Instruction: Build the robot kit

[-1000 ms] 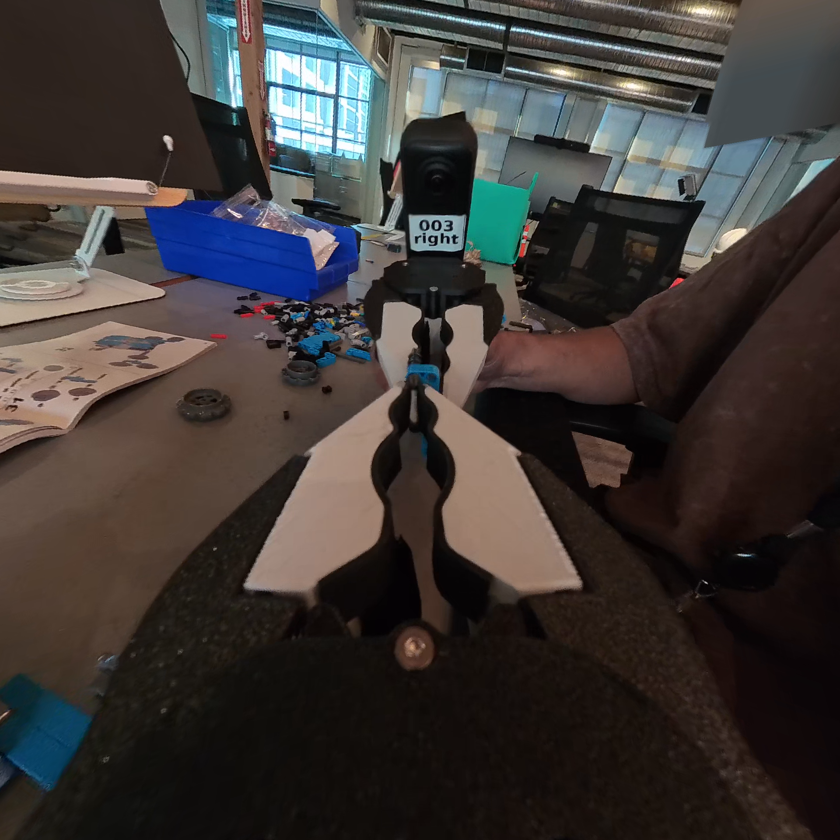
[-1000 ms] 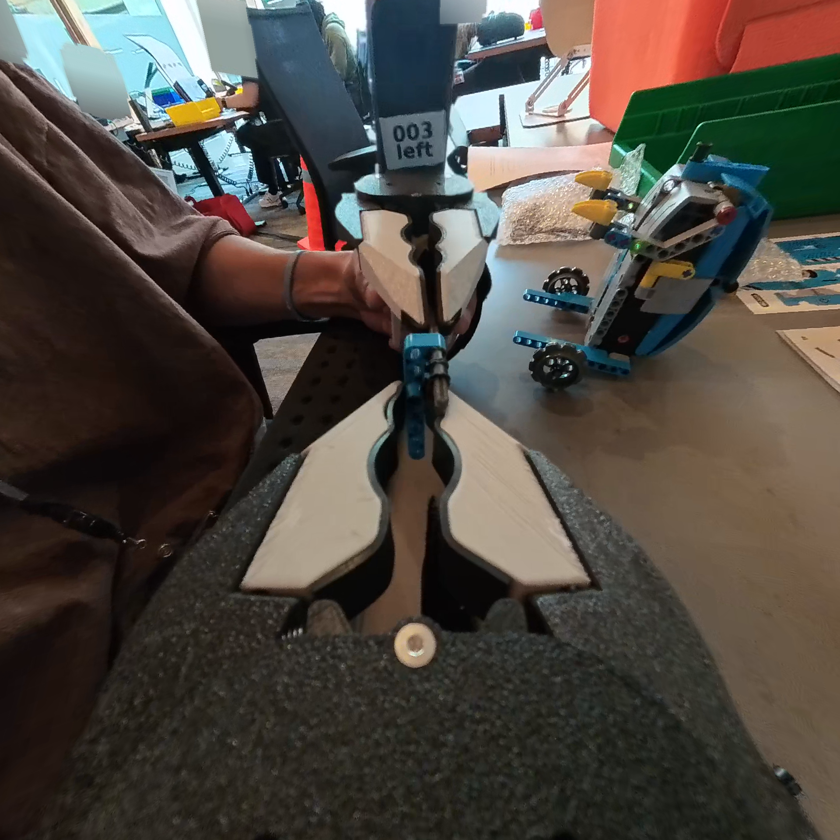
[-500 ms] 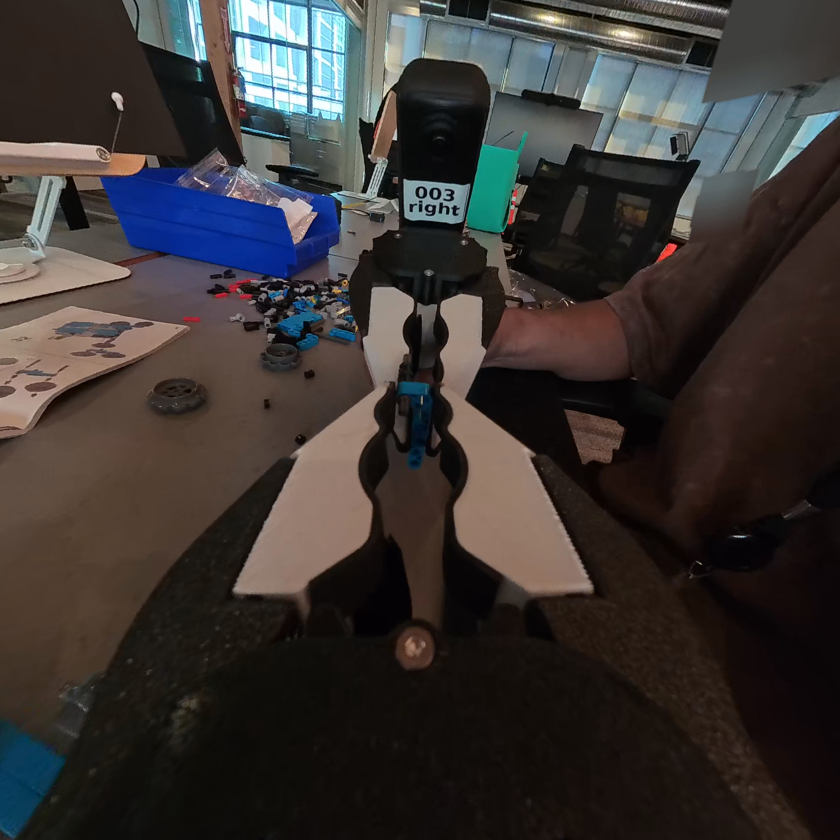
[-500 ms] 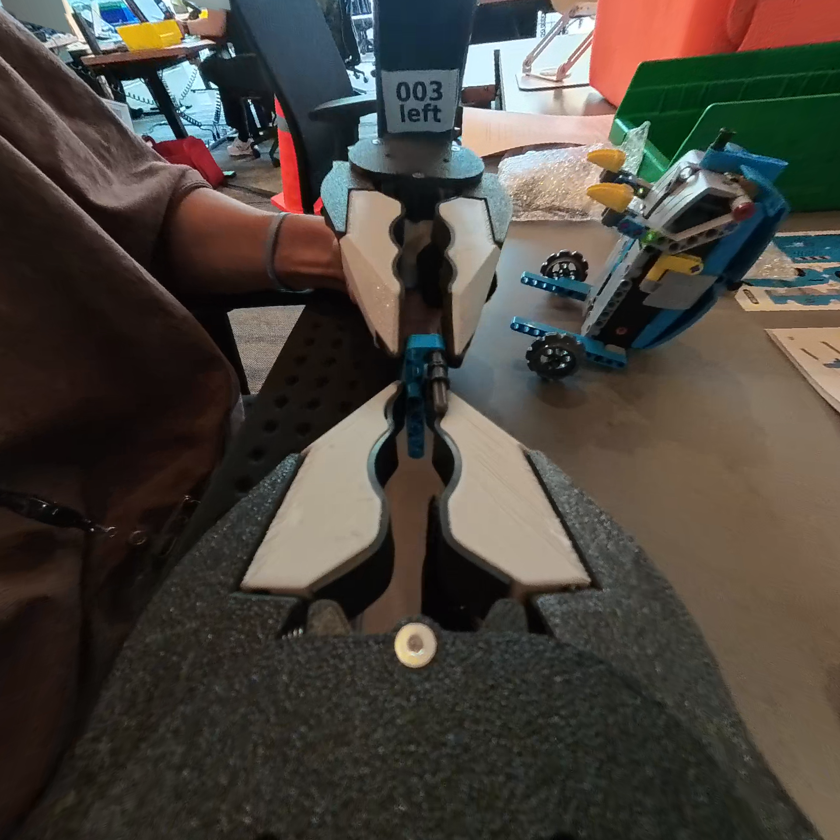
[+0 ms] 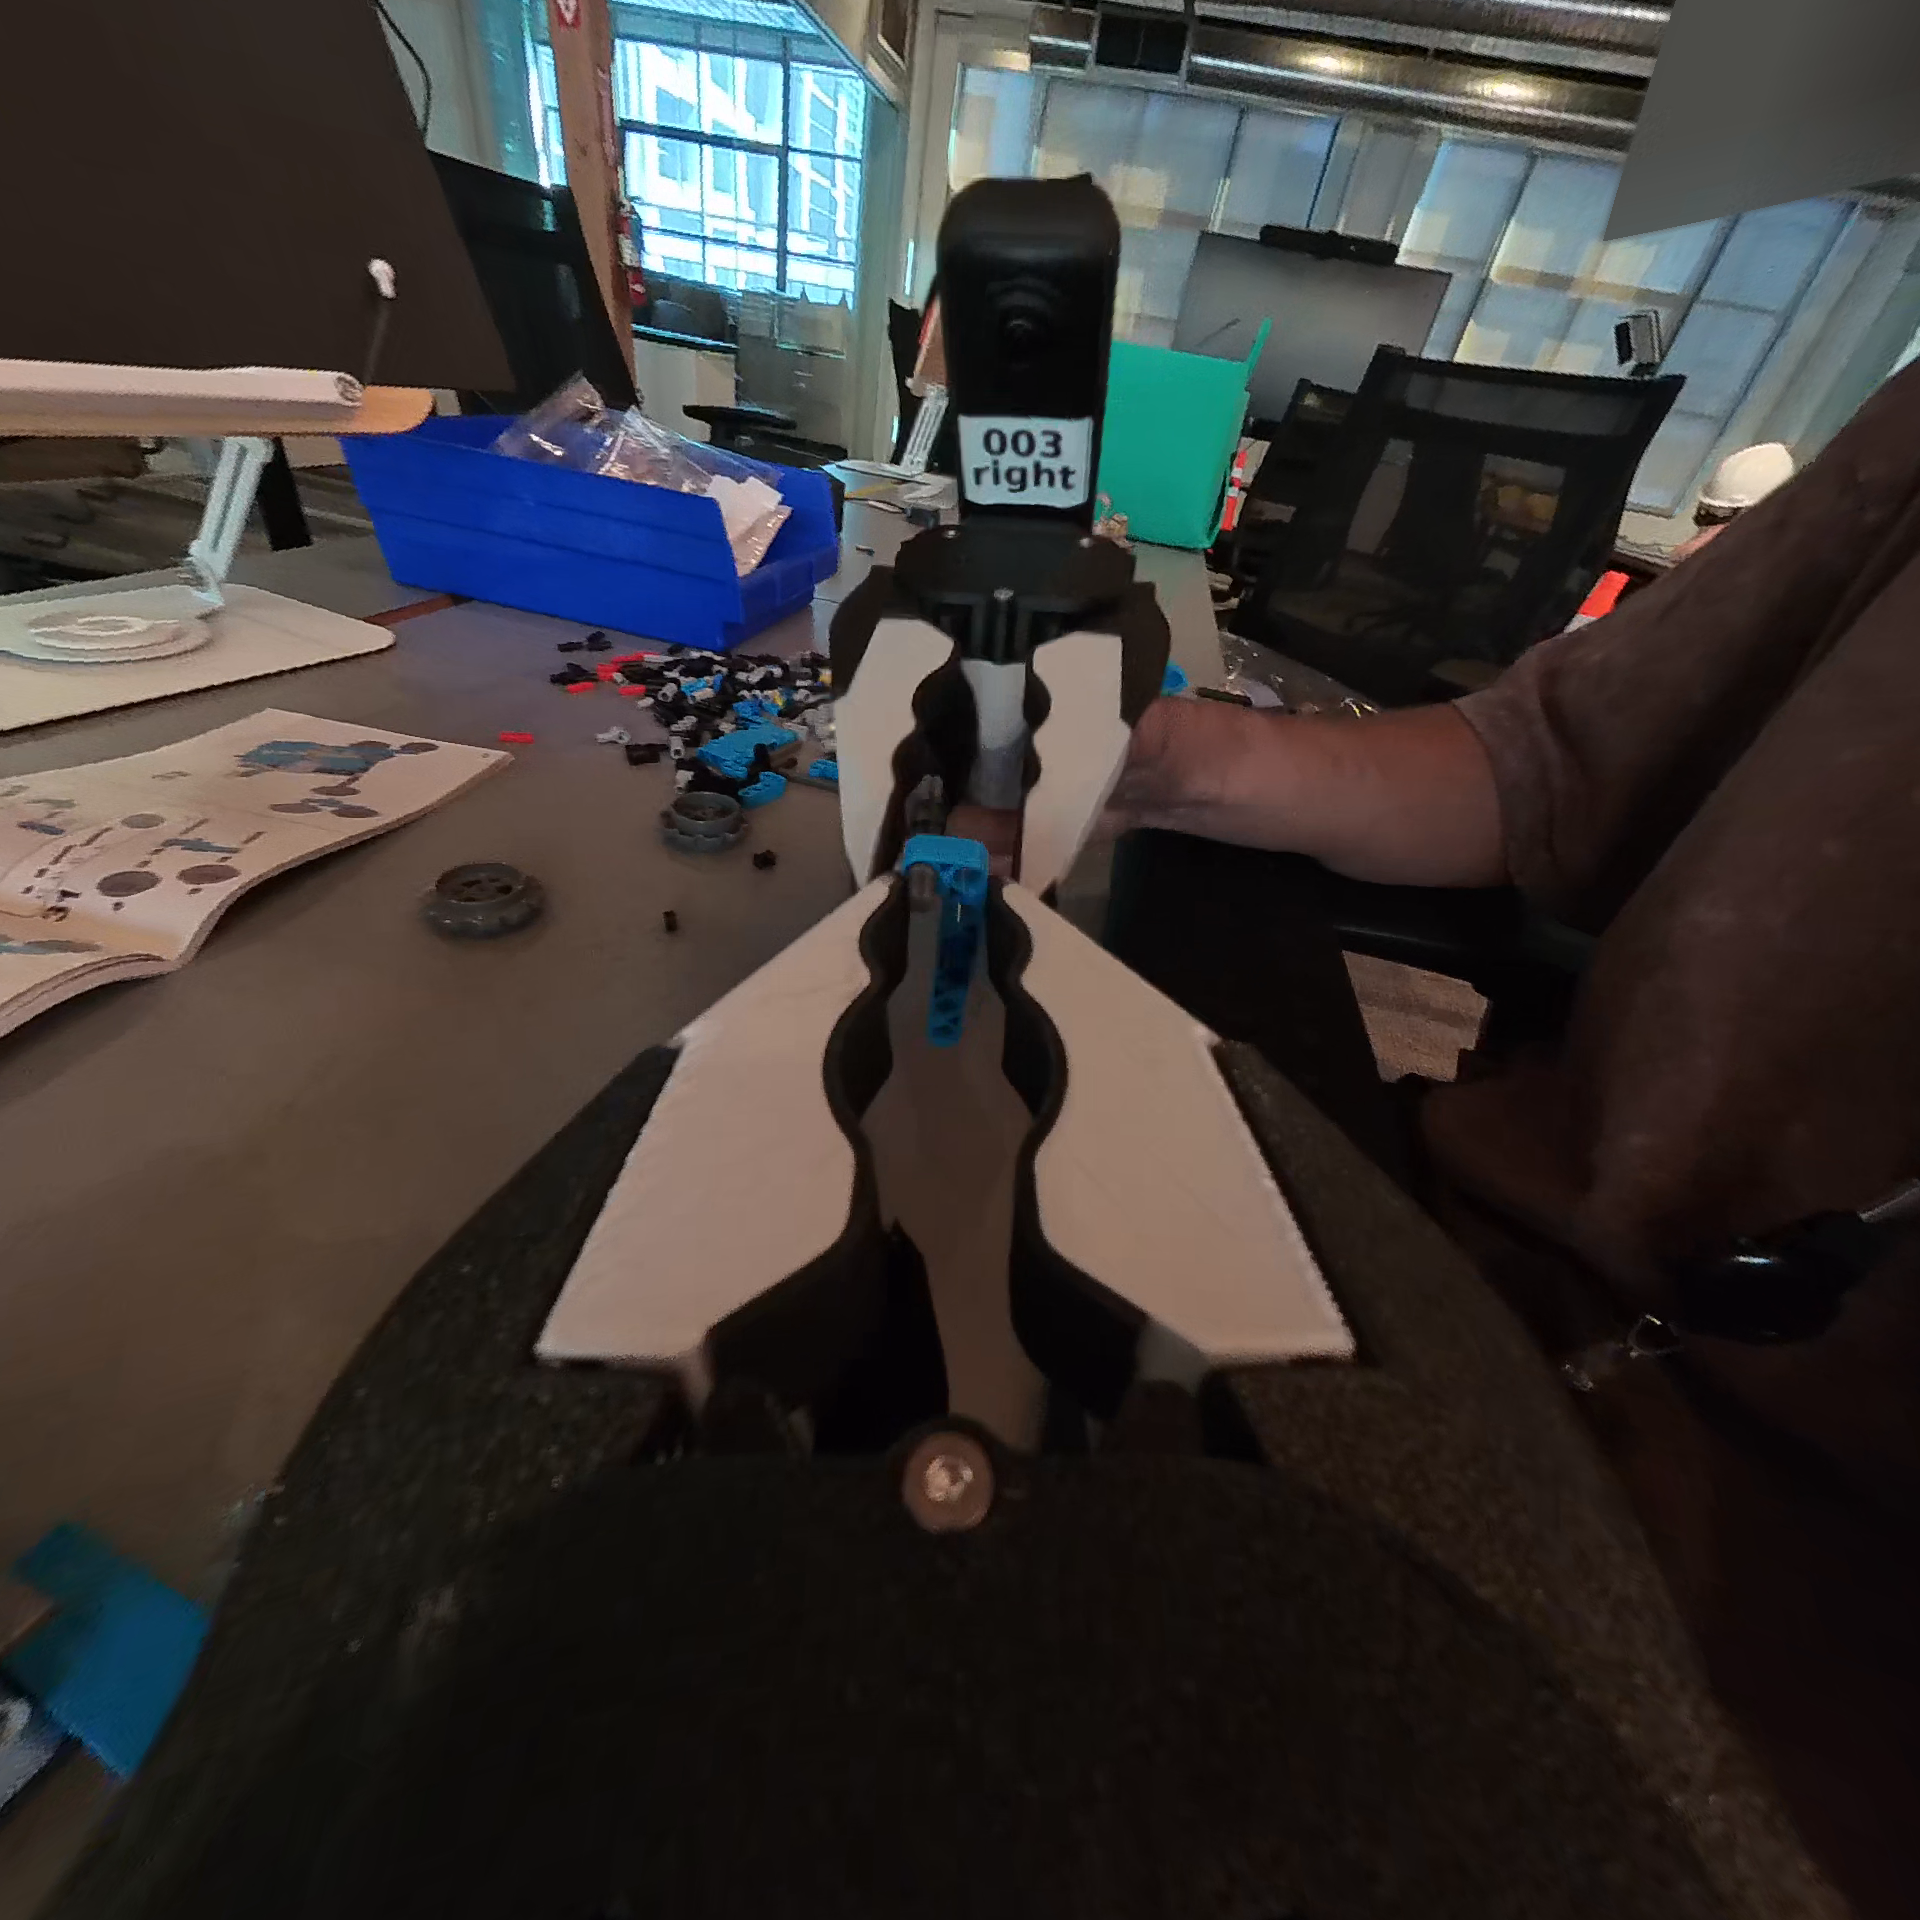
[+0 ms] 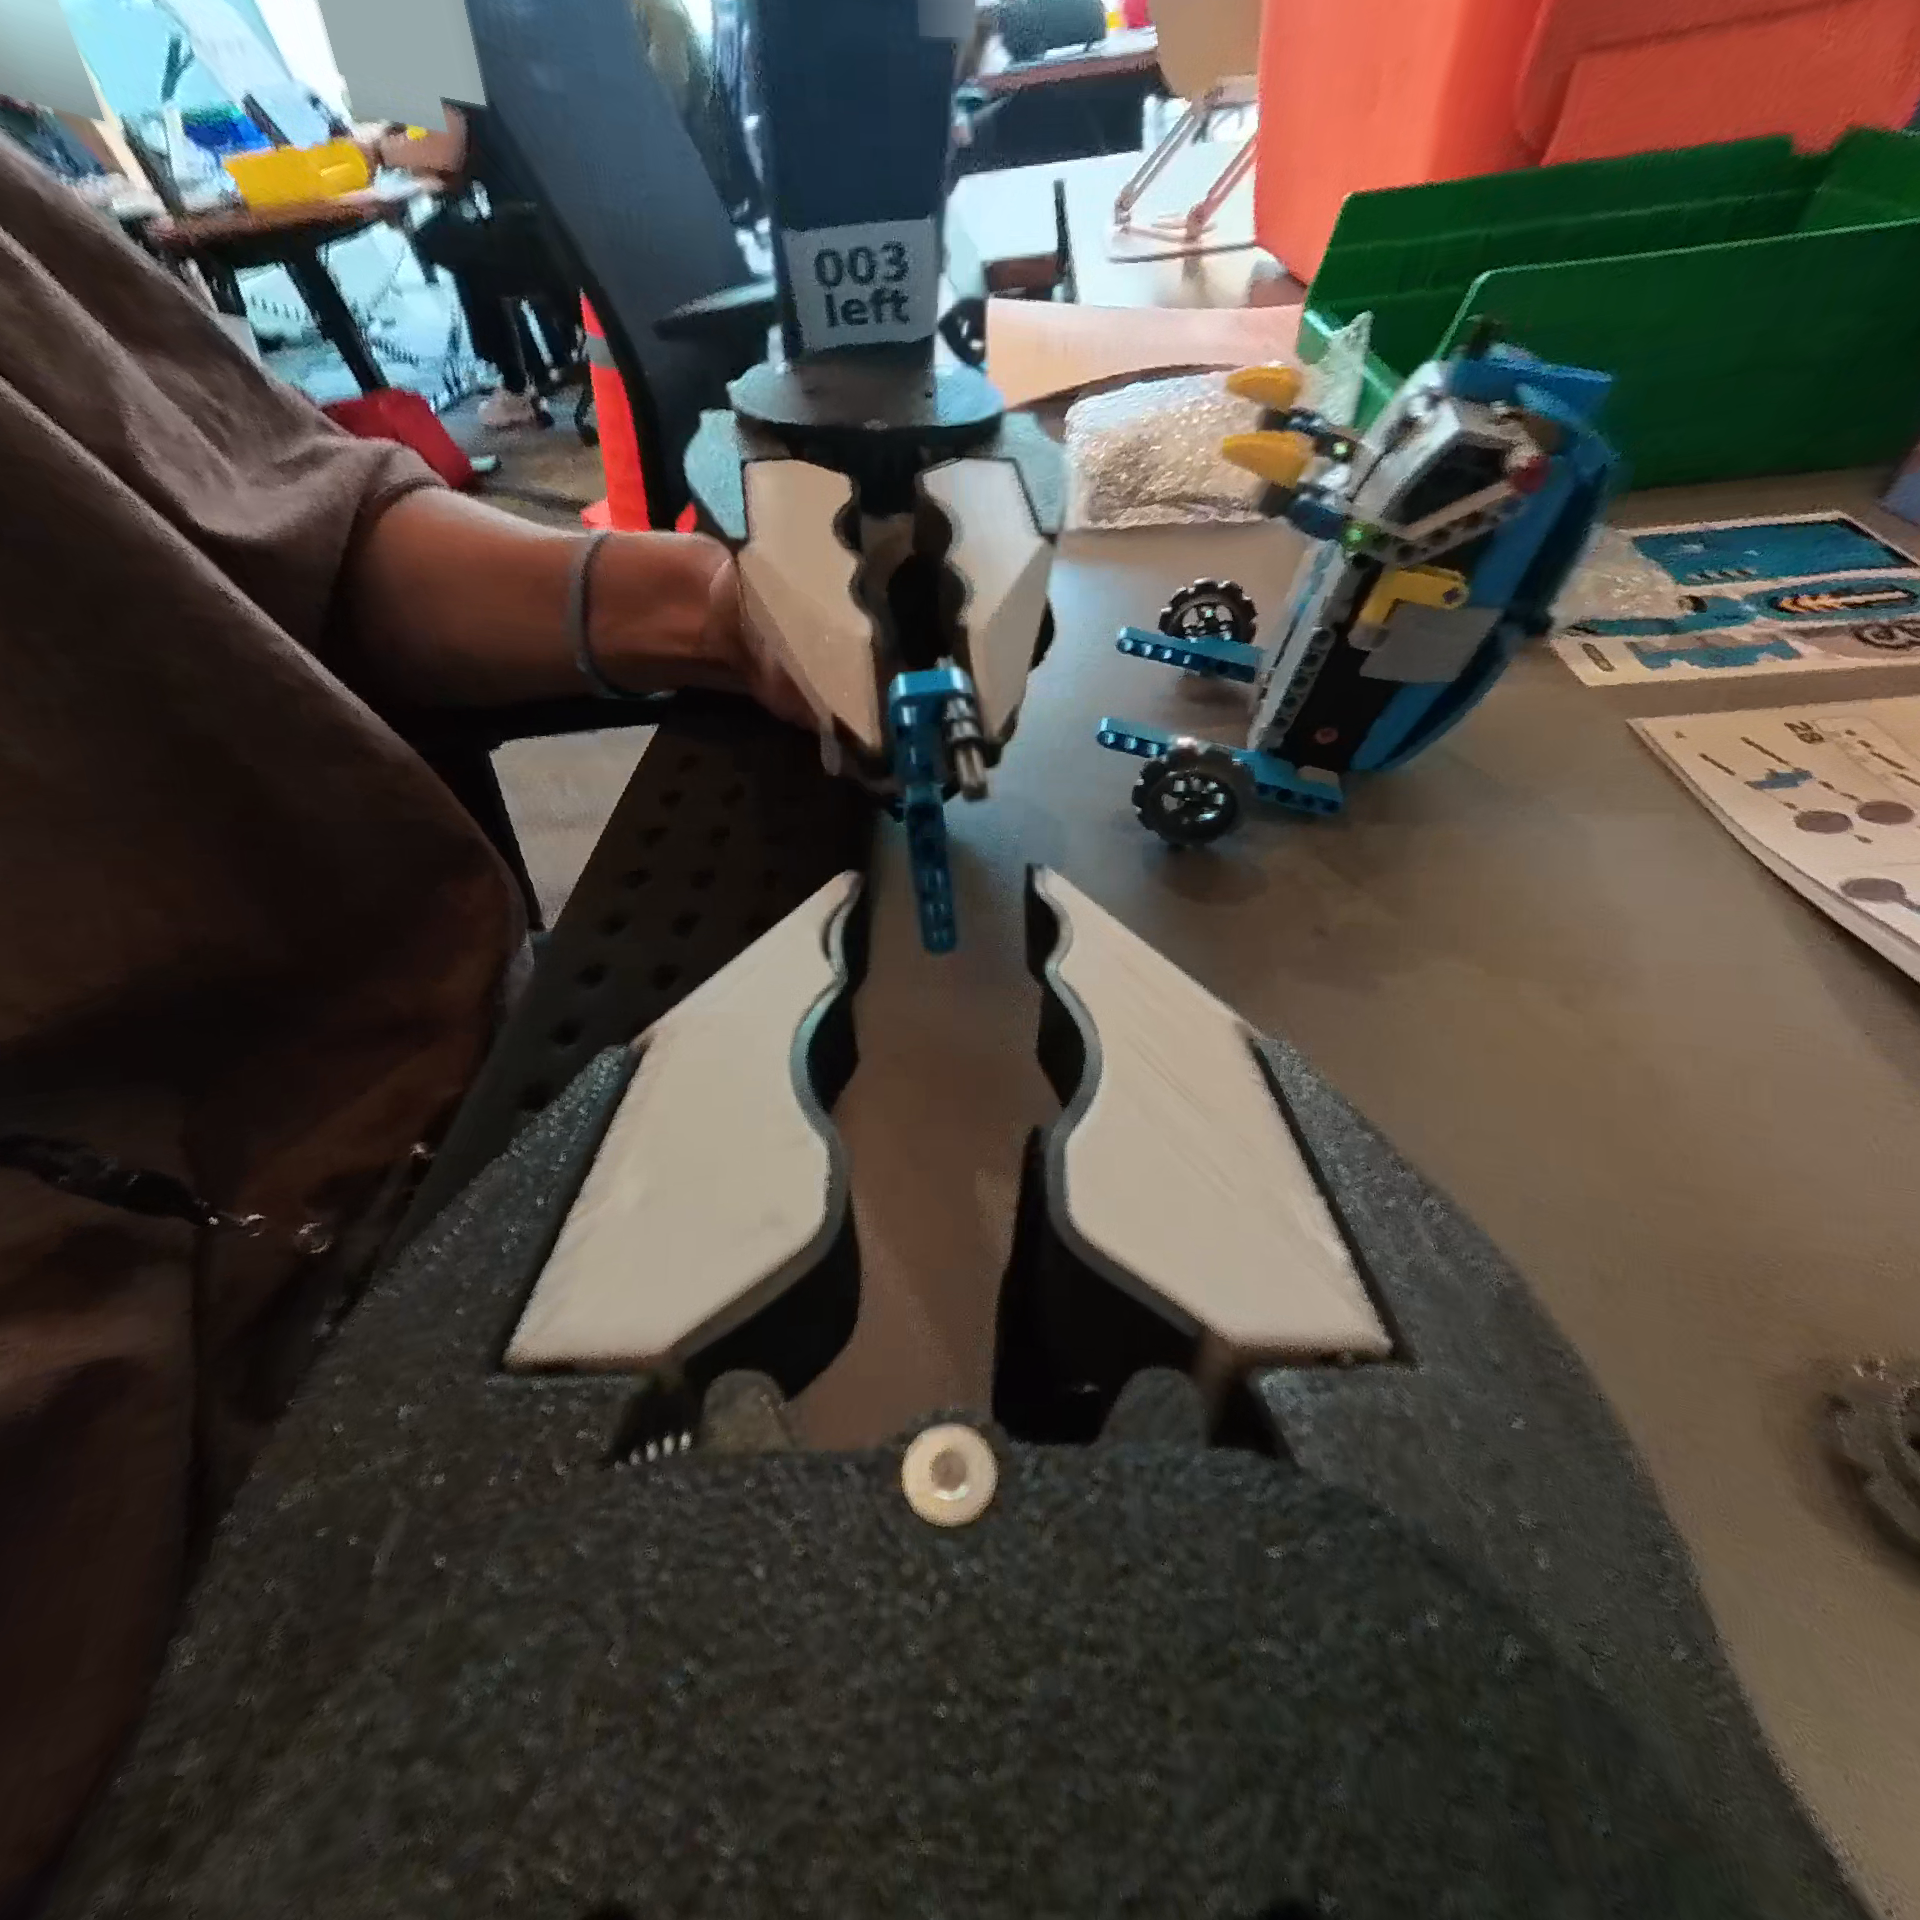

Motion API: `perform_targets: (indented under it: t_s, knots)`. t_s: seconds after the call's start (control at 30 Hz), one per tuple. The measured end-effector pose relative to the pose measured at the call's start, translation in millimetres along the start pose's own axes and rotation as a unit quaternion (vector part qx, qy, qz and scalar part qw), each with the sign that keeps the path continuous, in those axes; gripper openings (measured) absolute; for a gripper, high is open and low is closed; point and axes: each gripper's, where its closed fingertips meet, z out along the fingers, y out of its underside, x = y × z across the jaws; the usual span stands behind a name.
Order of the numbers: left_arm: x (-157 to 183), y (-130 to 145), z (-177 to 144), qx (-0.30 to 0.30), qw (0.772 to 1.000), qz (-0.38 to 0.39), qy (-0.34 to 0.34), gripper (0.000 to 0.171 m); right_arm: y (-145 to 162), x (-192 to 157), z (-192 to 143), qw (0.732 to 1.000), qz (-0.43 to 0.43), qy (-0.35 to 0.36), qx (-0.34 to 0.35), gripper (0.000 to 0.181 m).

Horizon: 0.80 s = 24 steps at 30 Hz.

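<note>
We note a blue beam piece [image 5: 951,951] clamped at the tips of the left claw [image 5: 945,894], a small dark pin set in its far end. The left claw is clenched on it, held level above the surface [image 5: 312,1091], pointing straight at the right claw [image 5: 982,831], which faces it nose to nose. A bare forearm [image 5: 1330,784] reaches in behind the right claw.

From the right wrist view, the right claw [image 6: 945,883] stands released, fingers spread, gripping nothing; the blue beam piece [image 6: 928,821] hangs just ahead of its tips, pinched by the left claw [image 6: 914,727] opposite. A wrist with a thin band [image 6: 587,613] backs that claw.

Only the left wrist view shows, to the left of the claw: loose small parts [image 5: 717,707], two grey wheels [image 5: 483,899], an open booklet [image 5: 187,831], a blue bin [image 5: 582,551].

Only the right wrist view shows, to the right of the claw: a tilted blue wheeled model [image 6: 1392,603], green bins [image 6: 1662,301], printed sheets [image 6: 1766,613].
</note>
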Motion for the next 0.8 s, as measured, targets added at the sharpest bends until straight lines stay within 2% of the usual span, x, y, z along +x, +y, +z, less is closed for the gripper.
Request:
perform_targets:
  t_s: [0.1, 0.17, 0.23, 0.27, 0.33, 0.4, 0.47, 0.53, 0.73, 0.8]
  knots:
    - [-11, 2, -1, -0.006, 0.999, 0.008, -0.039, 0.014, -15, 8, -15, 0.998, 0.017, 0.020, 0.050, 0.029]
    - [-34, 5, -4, -0.026, 0.991, 0.038, -0.126, 0.014, -22, 20, -17, 0.995, 0.010, 0.078, 0.067, 0.038]
    - [-51, 7, -9, -0.050, 0.973, 0.092, -0.208, 0.014, -25, 29, -12, 0.988, 0.025, 0.134, 0.072, 0.052]
    - [-54, 8, -10, -0.062, 0.963, 0.118, -0.235, 0.014, -26, 34, -8, 0.983, 0.052, 0.159, 0.081, 0.056]
    - [-56, 9, -9, -0.090, 0.940, 0.178, -0.277, 0.014, -30, 39, 5, 0.971, 0.102, 0.190, 0.102, 0.077]
    - [-58, 11, -9, -0.119, 0.912, 0.237, -0.312, 0.014, -29, 47, 14, 0.961, 0.125, 0.223, 0.101, 0.081]
    - [-61, 11, -12, -0.137, 0.888, 0.277, -0.342, 0.014, -25, 57, 19, 0.953, 0.146, 0.249, 0.092, 0.073]
    - [-63, 11, -14, -0.150, 0.870, 0.299, -0.361, 0.014, -24, 54, 27, 0.957, 0.166, 0.221, 0.091, 0.060]
    - [-65, 15, -13, -0.192, 0.821, 0.365, -0.395, 0.013, -21, 54, 32, 0.961, 0.154, 0.216, 0.082, 0.053]
    - [-66, 16, -13, -0.200, 0.813, 0.373, -0.400, 0.013, -20, 55, 31, 0.961, 0.142, 0.224, 0.073, 0.052]
